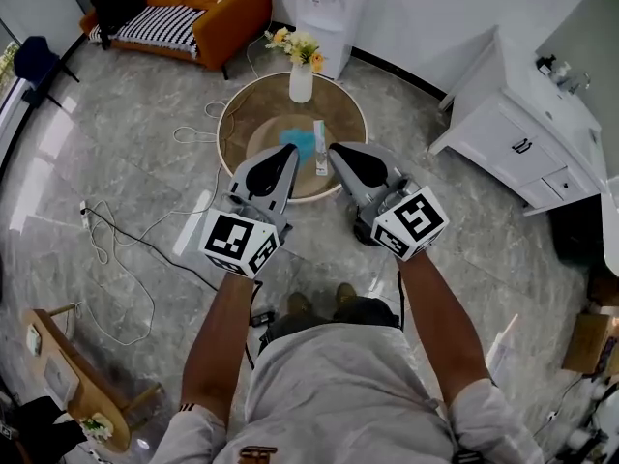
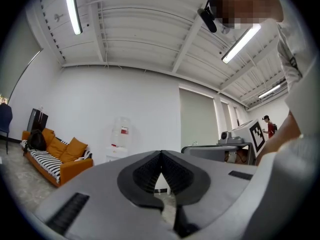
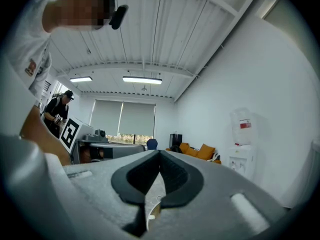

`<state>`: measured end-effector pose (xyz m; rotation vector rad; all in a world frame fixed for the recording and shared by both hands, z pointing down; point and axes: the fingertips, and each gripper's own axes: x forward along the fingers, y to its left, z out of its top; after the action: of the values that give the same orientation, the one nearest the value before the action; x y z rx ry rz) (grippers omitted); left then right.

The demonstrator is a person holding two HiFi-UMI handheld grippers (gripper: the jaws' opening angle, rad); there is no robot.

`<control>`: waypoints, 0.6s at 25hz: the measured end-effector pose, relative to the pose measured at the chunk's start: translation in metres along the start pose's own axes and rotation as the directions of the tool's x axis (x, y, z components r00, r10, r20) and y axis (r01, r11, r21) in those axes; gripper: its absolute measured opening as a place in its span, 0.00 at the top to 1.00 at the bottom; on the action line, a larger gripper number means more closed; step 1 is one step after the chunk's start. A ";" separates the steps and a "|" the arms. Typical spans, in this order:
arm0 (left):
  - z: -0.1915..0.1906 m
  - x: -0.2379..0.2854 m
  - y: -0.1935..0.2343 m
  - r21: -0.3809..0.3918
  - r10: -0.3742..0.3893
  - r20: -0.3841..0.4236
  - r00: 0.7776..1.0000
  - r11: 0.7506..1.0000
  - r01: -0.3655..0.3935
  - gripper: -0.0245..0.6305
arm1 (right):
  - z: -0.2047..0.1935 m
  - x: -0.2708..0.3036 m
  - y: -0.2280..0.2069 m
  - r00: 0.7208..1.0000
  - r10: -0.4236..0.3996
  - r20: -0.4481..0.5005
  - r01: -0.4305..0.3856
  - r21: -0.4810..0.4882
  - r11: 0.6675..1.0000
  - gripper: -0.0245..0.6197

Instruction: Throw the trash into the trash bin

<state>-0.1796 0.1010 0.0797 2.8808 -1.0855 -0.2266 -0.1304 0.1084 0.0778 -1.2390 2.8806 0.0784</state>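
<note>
Both grippers hover side by side above the round worktop point(image 1: 256, 114). The left gripper point(image 1: 288, 151) has its jaws pressed together with nothing between them, and the right gripper point(image 1: 336, 149) is the same, closed tight and empty. The trash, a blue crumpled wad point(image 1: 304, 141) and a slim pale packet point(image 1: 320, 155), lies on the worktop between their tips, just below the flower vase point(image 1: 301, 81).

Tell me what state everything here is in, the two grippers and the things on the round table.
Left gripper: shut, empty.
Right gripper: shut, empty.
Vase: upright on the round table, holding flowers.
Blue crumpled item: lying on the table, untouched.
White cabinet: doors and drawers closed.
</note>
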 end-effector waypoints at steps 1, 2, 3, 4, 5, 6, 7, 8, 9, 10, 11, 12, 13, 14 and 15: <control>-0.003 -0.002 0.004 0.002 0.000 -0.005 1.000 1.000 0.000 0.96 | -0.005 0.003 0.001 1.000 -0.003 -0.007 0.003 0.004 1.000 0.96; -0.006 -0.004 0.008 0.004 -0.001 -0.009 1.000 1.000 0.001 0.96 | -0.010 0.006 0.002 1.000 -0.004 -0.016 0.005 0.008 1.000 0.96; -0.009 -0.005 0.012 0.005 -0.001 -0.013 1.000 1.000 0.001 0.96 | -0.015 0.009 0.004 1.000 -0.004 -0.025 0.004 0.007 1.000 0.96; -0.011 -0.006 0.017 0.005 0.000 -0.015 1.000 1.000 0.000 0.96 | -0.020 0.013 0.006 0.999 -0.002 -0.037 0.002 0.002 1.000 0.96; -0.014 -0.007 0.021 0.003 0.002 -0.015 1.000 1.000 -0.002 0.96 | -0.026 0.017 0.007 0.999 0.002 -0.051 -0.003 -0.005 1.000 0.96; -0.017 -0.008 0.025 0.001 0.006 -0.015 1.000 1.000 -0.006 0.96 | -0.033 0.020 0.008 0.998 0.007 -0.064 -0.007 -0.010 1.000 0.96; -0.021 -0.008 0.029 0.000 0.009 -0.016 1.000 1.000 -0.009 0.96 | -0.040 0.023 0.008 0.997 0.010 -0.077 -0.011 -0.014 1.000 0.96; -0.025 -0.007 0.032 -0.001 0.012 -0.019 1.000 1.000 -0.012 0.96 | -0.047 0.026 0.008 0.996 0.013 -0.089 -0.015 -0.019 1.000 0.96; -0.029 -0.005 0.035 -0.002 0.015 -0.023 1.000 1.000 -0.015 0.96 | -0.053 0.029 0.007 0.995 0.017 -0.099 -0.020 -0.025 0.999 0.96; -0.033 -0.003 0.038 -0.004 0.020 -0.029 0.999 1.000 -0.020 0.96 | -0.058 0.032 0.005 0.994 0.022 -0.107 -0.026 -0.033 0.999 0.96; -0.037 0.000 0.041 -0.005 0.024 -0.035 0.999 1.000 -0.025 0.96 | -0.064 0.035 0.003 0.993 0.027 -0.114 -0.032 -0.041 0.999 0.96; -0.042 0.003 0.045 -0.003 0.030 -0.041 0.999 1.000 -0.030 0.96 | -0.070 0.038 0.000 0.992 0.031 -0.120 -0.037 -0.048 0.998 0.96; -0.047 0.006 0.048 0.000 0.035 -0.046 0.998 0.999 -0.035 0.96 | -0.075 0.042 -0.003 0.992 0.034 -0.126 -0.041 -0.055 0.998 0.96; -0.052 0.009 0.052 0.005 0.042 -0.050 0.998 0.999 -0.042 0.96 | -0.081 0.045 -0.008 0.991 0.034 -0.130 -0.043 -0.061 0.997 0.96; -0.057 0.013 0.056 0.009 0.050 -0.054 0.997 0.999 -0.050 0.96 | -0.086 0.048 -0.013 0.991 0.034 -0.133 -0.043 -0.066 0.997 0.96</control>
<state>-0.1973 0.0498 0.1405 2.8446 -1.1501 -0.1407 -0.1523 0.0603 0.1624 -1.2447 3.0393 0.1002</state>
